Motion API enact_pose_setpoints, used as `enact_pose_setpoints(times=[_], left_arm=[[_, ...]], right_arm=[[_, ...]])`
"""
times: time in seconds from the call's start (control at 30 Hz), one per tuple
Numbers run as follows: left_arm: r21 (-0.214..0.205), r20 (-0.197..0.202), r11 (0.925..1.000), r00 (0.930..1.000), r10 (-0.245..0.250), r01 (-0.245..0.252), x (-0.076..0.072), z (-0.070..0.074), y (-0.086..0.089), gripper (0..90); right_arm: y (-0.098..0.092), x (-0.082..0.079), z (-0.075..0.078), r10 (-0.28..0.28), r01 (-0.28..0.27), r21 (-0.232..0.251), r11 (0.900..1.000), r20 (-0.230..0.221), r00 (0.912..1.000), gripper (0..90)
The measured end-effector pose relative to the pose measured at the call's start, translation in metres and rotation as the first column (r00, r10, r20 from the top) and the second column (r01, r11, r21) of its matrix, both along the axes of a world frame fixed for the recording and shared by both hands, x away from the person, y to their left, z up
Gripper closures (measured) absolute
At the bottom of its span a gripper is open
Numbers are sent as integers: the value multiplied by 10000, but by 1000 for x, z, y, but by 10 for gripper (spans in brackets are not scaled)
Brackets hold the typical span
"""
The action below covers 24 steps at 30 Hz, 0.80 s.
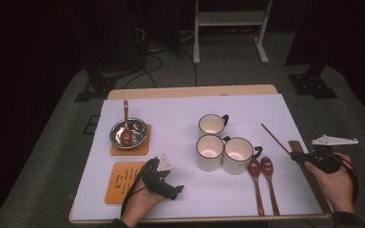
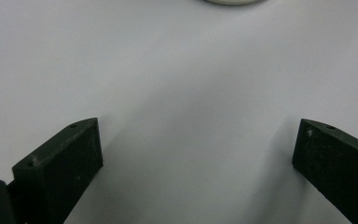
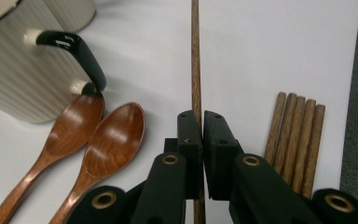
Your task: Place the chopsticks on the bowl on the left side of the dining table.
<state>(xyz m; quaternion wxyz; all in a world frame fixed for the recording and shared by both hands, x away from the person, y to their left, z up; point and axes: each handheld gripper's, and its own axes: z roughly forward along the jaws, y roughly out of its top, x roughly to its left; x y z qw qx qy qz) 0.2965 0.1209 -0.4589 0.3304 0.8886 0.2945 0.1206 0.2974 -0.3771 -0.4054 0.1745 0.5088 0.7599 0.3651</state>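
Chopstick (image 3: 196,60): a single thin wooden stick, clamped between the jaws of the right claw (image 3: 201,122), which are pressed together on it. In the right gripper view it runs straight up the middle of the frame from between the pads; in the high view it slants from the claw at the right edge toward the upper left, its far end over the white desk (image 1: 180,109).

It should be light and stiff, with a smooth, rounded surface that can roll or pivot between flat pads. The grip sits toward one end, so the long free length may swing; a hold nearer the middle would steady it. A hard squeeze is unlikely to hurt it.

Five more chopsticks (image 3: 296,135) lie side by side at the lower right of that view, two wooden spoons (image 3: 91,140) at the lower left, just below a ribbed mug (image 3: 23,74).

The left claw (image 2: 196,149) rests low over bare desk, jaws wide apart, nothing between them.
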Motion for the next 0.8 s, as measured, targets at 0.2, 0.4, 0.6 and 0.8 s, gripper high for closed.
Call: enact_pose_setpoints(times=[0.2, 0.4, 0.6, 0.8], left_arm=[[-13, -14, 10000, 10000, 10, -10, 0, 0, 0, 5], [-16, -14, 10000, 10000, 14, -14, 0, 0, 0, 5], [-53, -10, 10000, 10000, 41, -41, 0, 0, 0, 5], [-40, -15, 10000, 10000, 29, -29, 0, 0, 0, 5]], right_arm=[[1, 4, 5, 69, -69, 36, 10000, 68, 10000, 854], [0, 6, 10, 101, -103, 122, 9999, 164, 9998, 854], [4, 9, 13, 205, -207, 107, 9997, 186, 9996, 855], [7, 14, 15, 314, -317, 144, 9994, 198, 9993, 855]])
